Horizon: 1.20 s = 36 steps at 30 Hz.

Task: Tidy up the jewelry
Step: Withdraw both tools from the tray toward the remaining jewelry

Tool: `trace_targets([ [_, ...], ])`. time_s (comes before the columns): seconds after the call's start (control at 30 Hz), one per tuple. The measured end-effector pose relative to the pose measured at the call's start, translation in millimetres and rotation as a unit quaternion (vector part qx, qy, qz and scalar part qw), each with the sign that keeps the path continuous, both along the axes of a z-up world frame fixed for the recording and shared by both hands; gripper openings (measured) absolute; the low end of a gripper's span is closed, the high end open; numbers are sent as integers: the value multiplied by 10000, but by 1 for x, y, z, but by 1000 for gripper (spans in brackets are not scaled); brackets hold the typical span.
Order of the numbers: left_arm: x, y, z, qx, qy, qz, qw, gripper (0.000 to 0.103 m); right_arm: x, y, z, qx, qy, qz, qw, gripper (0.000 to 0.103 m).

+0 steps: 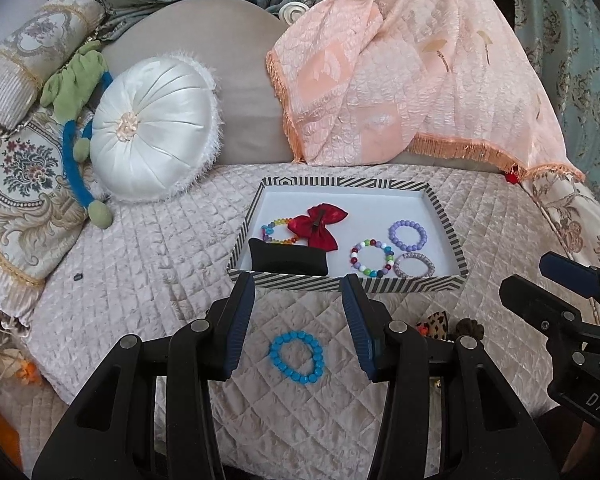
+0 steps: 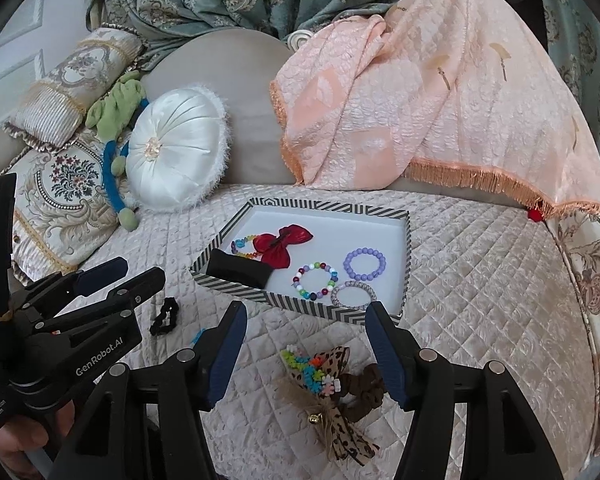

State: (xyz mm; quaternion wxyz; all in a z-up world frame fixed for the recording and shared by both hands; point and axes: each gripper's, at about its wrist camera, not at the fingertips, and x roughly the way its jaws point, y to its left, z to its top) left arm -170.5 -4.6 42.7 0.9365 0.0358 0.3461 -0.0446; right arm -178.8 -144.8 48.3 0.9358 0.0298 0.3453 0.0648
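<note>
A striped tray [image 1: 380, 283] [image 2: 332, 312] on the quilted sofa seat holds a red bow [image 1: 317, 226] [image 2: 281, 245], a black pad [image 1: 287, 260], a rainbow bracelet [image 1: 275, 233], a multicolour bead bracelet [image 1: 372, 258] [image 2: 315, 276], a purple bead bracelet [image 1: 407, 233] [image 2: 364, 264] and a silver ring bracelet [image 1: 414, 264] [image 2: 353, 295]. My left gripper [image 1: 300, 316] is open above a blue bead bracelet [image 1: 296, 356] on the seat. My right gripper [image 2: 308, 344] is open above a leopard bow with coloured flowers [image 2: 324, 384] and a brown scrunchie [image 2: 366, 390].
A black scrunchie [image 2: 165, 316] lies left of the tray. A white round cushion [image 1: 156, 128], a green and blue plush toy [image 1: 78, 120], patterned cushions [image 1: 16, 184] and a peach fringed throw [image 1: 412, 80] line the sofa back.
</note>
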Motion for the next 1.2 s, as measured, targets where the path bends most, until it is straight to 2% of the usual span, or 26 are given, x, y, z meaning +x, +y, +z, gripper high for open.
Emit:
trace_targets([
  [0.93,3,10,-13,16,197,72,9998,45,1,-4,-12,-36,216,53,9997,61],
  [1.07,12,23,-16,-259,465,-1,9986,45,4,-14,-17,-38,314,42,9995,61],
  [1.2,26,48,-25,-822,865,60,9928,51,9,-29,-29,-29,499,34,9987,61],
])
